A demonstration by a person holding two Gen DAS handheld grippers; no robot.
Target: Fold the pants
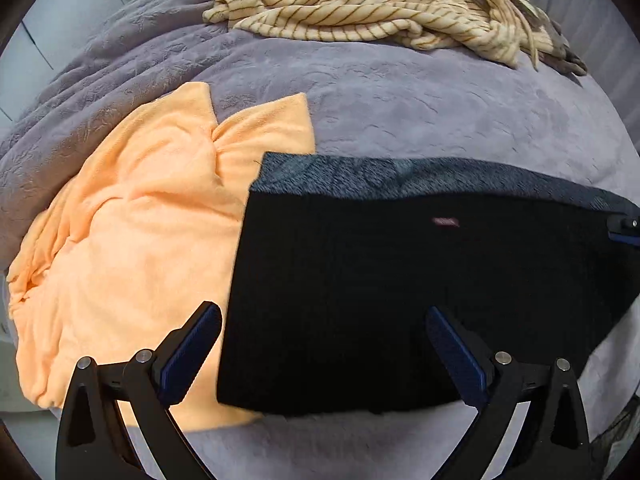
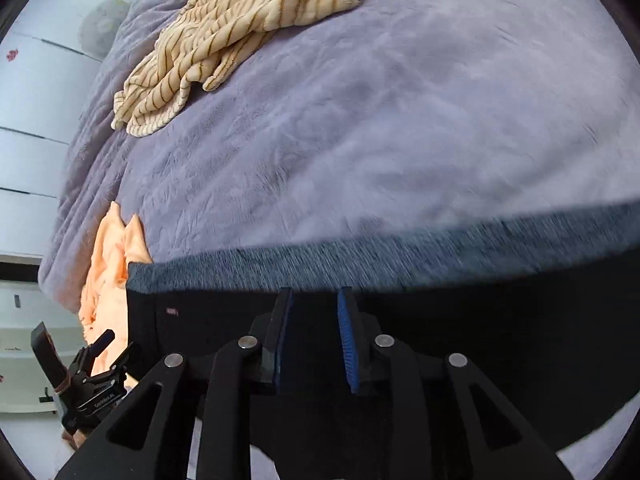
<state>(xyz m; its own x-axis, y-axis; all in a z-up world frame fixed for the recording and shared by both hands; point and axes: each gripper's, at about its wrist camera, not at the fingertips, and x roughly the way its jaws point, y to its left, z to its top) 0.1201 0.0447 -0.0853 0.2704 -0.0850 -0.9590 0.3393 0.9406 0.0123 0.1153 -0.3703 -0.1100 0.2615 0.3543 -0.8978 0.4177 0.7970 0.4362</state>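
Near the bed's front edge, soft, limp dark pants [image 1: 400, 300] lie folded; left gripper [image 1: 324, 320] jaws wide apart, right gripper [image 2: 314, 312] jaws slightly apart, both empty; best pinched at an edge

Soft, even daylight covers the lilac bedspread [image 1: 400, 100], brightest toward its right side in the right wrist view. The black pants [image 1: 400, 300] swallow all detail. Motion blur streaks their grey band [image 2: 400, 256] in the right wrist view; the left is sharp. Fisheye bending and dark vignette ring both
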